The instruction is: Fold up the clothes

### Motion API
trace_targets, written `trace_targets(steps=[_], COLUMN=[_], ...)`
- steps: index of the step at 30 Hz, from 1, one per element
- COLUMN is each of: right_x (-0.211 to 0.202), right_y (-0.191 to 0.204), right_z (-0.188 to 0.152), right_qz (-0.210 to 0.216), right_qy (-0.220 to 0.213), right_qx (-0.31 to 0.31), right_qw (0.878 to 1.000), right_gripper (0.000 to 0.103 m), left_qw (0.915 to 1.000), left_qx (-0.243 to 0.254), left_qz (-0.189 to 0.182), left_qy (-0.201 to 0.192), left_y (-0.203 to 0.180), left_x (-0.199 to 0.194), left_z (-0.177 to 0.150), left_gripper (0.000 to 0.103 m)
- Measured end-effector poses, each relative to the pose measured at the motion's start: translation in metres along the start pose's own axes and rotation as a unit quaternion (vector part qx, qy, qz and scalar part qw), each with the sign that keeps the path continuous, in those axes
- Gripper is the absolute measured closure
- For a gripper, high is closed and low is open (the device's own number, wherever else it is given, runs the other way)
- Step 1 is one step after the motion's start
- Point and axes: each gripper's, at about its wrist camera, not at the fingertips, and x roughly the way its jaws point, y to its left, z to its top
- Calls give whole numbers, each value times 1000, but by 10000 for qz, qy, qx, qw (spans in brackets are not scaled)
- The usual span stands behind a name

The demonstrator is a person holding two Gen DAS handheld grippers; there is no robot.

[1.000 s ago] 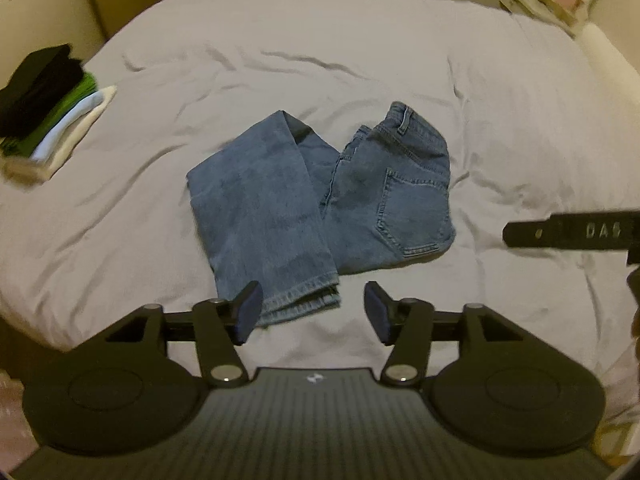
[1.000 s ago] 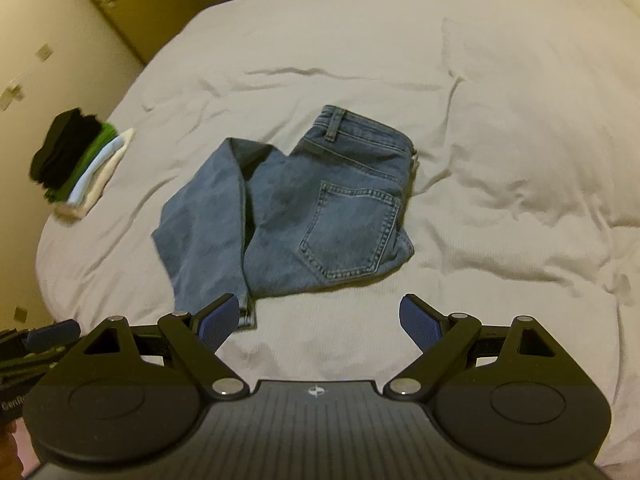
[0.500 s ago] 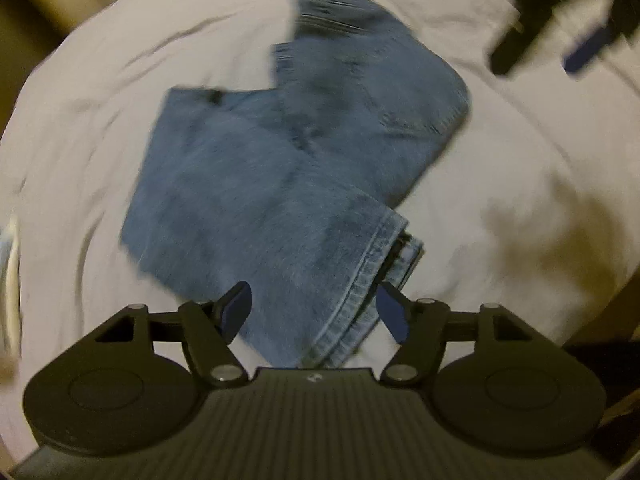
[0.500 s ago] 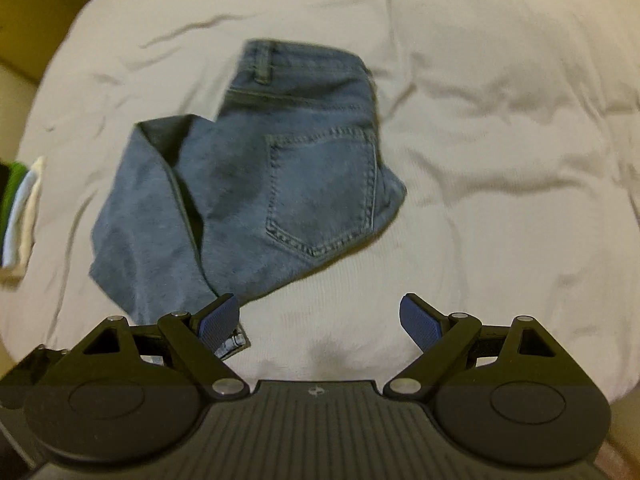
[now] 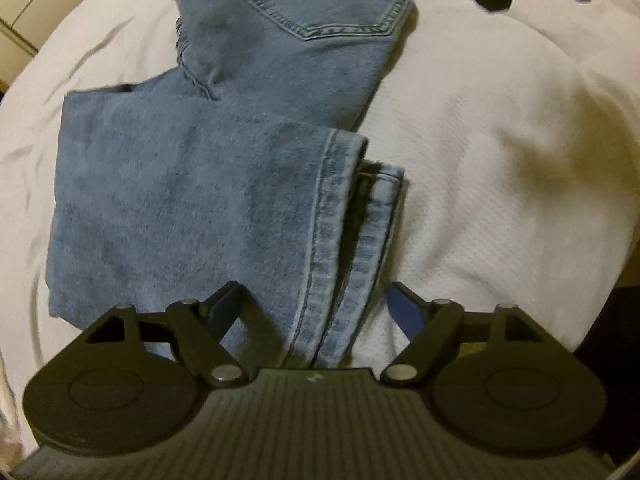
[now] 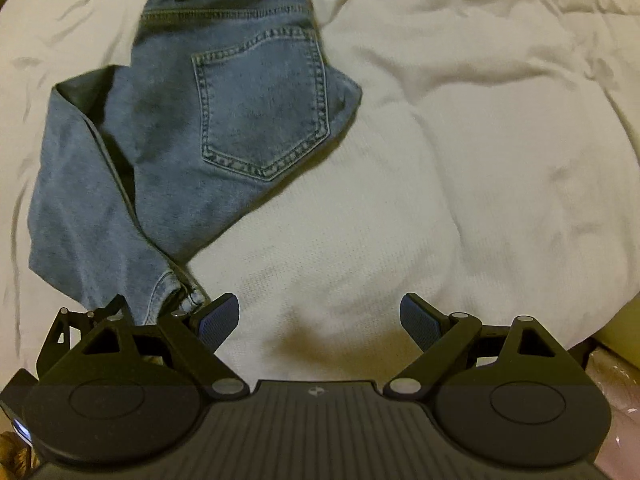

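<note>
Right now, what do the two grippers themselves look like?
Both match. The left gripper and right gripper are matte black, each with a ribbed central body, two round discs, silver pivot bolts, a small white logo, and angled fingers tipped with textured blue pads. No cables or sleeves show.

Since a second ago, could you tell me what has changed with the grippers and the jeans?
Both grippers have moved in toward the bed. The left gripper now straddles the hems of the jeans, jaws open, not yet gripping. The right gripper hovers open over the bedsheet beside them. The jeans have stayed in the same rough fold; nothing was taken or released.
</note>
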Motion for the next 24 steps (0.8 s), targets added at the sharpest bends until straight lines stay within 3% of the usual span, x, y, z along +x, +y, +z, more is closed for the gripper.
trace_targets(steps=[2, 3, 5, 7, 9, 10, 12, 14, 15, 16, 18, 21, 24], right_x=[4, 5, 7, 12, 17, 19, 22, 27, 31, 33, 33, 32, 30], right_y=[2, 3, 3, -1, -6, -8, -8, -5, -3, -1, 2, 6, 2], right_z=[6, 10, 20, 32, 42, 45, 49, 51, 52, 52, 55, 60, 66], right_qz=[35, 68, 91, 61, 42, 43, 62, 104, 120, 140, 166, 187, 181], right_qy=[-73, -150, -294, -347, -336, -329, -306, -245, -190, -149, -141, -147, -202], right_qx=[-61, -103, -150, -112, -26, -9, -6, -13, -16, -37, -102, -152, -4], right_qw=[9999, 9998, 9994, 9993, 9994, 9994, 9995, 9996, 9997, 9998, 9997, 9996, 9996], right_gripper=[13, 13, 13, 13, 13, 13, 13, 13, 13, 13, 13, 13, 13], left_qw=[9992, 9978, 9899, 9823, 9740, 9721, 9786, 9839, 9832, 9822, 9779, 9638, 9331], left_qx=[-269, -480, -1175, -1706, -2127, -2226, -1929, -1603, -1612, -1634, -1810, -2514, -3508], left_qz=[-285, -450, -785, -745, -710, -690, -695, -790, -860, -929, -1042, -832, -160], left_qy=[-54, -75, -83, -216, -314, -271, -171, -67, -21, 24, -29, -319, -772], left_y=[12, 19, 42, 64, 82, 86, 78, 65, 64, 64, 80, 140, 229], left_x=[-5, -7, -14, -22, -28, -27, -18, -6, -3, 0, -6, -39, -84], left_z=[-1, -1, -3, -7, -11, -11, -4, 6, 8, 9, 11, 6, -10], left_gripper=[63, 81, 85, 92, 90, 84, 76, 76, 91, 96, 97, 97, 96])
